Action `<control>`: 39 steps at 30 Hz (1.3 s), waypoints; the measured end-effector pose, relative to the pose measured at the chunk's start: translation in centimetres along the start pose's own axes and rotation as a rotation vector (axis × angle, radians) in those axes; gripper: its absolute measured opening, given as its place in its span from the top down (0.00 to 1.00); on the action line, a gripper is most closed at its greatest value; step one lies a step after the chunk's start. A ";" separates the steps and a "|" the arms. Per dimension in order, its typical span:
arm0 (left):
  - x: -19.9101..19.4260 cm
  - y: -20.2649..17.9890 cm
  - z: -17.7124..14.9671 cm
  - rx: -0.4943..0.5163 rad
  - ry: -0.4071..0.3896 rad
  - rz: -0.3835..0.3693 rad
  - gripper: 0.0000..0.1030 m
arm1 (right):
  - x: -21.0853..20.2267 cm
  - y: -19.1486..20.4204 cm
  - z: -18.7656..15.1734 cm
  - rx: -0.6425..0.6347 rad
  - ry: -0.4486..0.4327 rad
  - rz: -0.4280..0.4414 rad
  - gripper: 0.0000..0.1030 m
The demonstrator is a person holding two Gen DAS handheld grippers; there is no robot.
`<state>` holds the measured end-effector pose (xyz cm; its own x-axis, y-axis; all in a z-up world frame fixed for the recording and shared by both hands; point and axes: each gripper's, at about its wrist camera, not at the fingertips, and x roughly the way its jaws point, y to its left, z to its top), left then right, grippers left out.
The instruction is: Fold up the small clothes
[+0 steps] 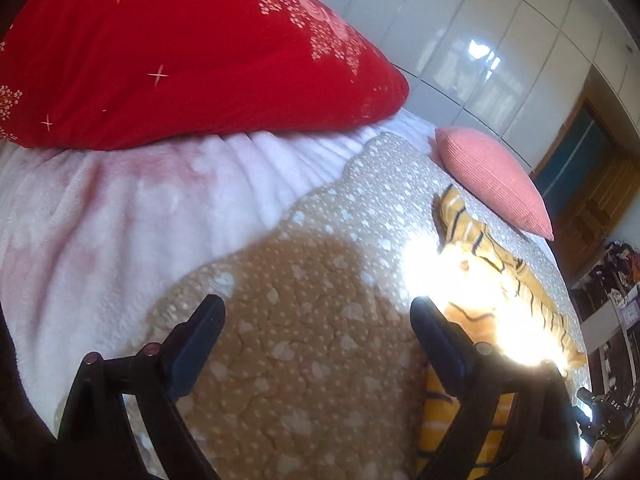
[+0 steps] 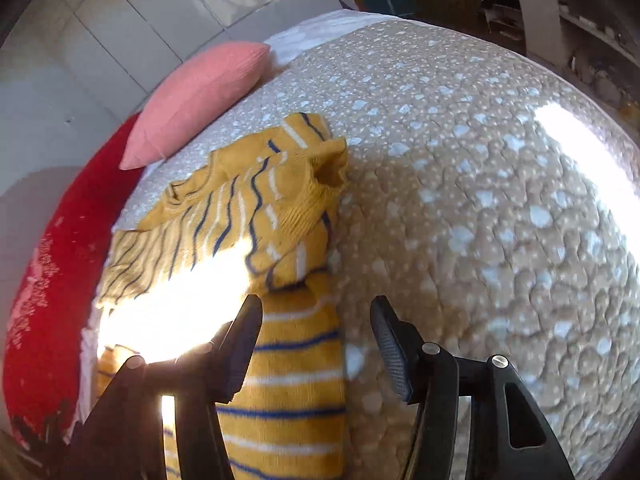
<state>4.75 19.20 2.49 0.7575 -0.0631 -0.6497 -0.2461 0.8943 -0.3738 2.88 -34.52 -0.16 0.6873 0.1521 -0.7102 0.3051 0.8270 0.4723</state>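
both grippers are held wide open, nothing gripped. left gripper (image 1: 318,320) is hovered over the speckled tan blanket (image 1: 304,344); yellow striped garment (image 2: 256,216) is spread, rumpled, toward the pink pillow (image 2: 200,96), one striped sleeve seen between the right gripper (image 2: 318,322) fingers.

A mustard-yellow knitted garment (image 2: 256,200) is showing thin navy and white stripes, straight across its sleeve and wavy over its body. The tan quilted bedspread (image 2: 480,200) under it is carrying a scatter of white spots, large and small. A plain salmon-pink ribbed cushion (image 1: 492,176) is lying by a red pillow (image 1: 180,52) that is displaying pale pink blossom clusters and cross-shaped sparkles. A fluffy white-pink blanket (image 1: 100,232) is looking mottled. Both grippers' fingers (image 2: 244,344) are showing black.
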 end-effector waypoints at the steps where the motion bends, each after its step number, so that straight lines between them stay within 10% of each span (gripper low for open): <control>1: 0.0 -0.4 -0.5 0.015 0.021 -0.012 0.10 | -1.0 -0.1 -0.8 -0.030 -0.016 -0.004 0.41; 13: -0.2 -7.4 -7.7 0.252 0.275 -0.179 0.10 | -4.6 -0.3 -8.7 -0.216 -0.075 0.049 0.30; 15: 0.0 -8.7 -8.6 0.292 0.295 -0.165 0.25 | -4.8 0.0 -9.8 -0.231 -0.084 0.068 0.30; 17: -0.1 -9.3 -8.9 0.315 0.322 -0.121 0.93 | -5.1 0.6 -10.9 -0.263 -0.090 0.078 0.30; 24: -2.4 -2.9 -5.9 0.096 0.316 -0.124 0.91 | -5.7 1.2 -13.3 -0.318 -0.083 0.095 0.30; 30: -4.1 -1.0 -6.2 0.127 0.304 -0.118 0.81 | -6.4 0.8 -14.4 -0.294 -0.035 0.193 0.29; 34: -4.3 -1.3 -6.1 0.149 0.262 -0.118 0.42 | -6.4 1.8 -15.8 -0.314 -0.015 0.268 0.23; 39: -2.3 -2.2 -6.1 0.142 0.288 -0.176 0.26 | -5.7 3.8 -16.6 -0.359 -0.009 0.297 0.20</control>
<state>-0.13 14.65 0.81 0.5742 -0.3254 -0.7513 -0.0256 0.9101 -0.4137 -10.86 -23.28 -2.98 0.7165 0.4070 -0.5666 -0.1521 0.8838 0.4425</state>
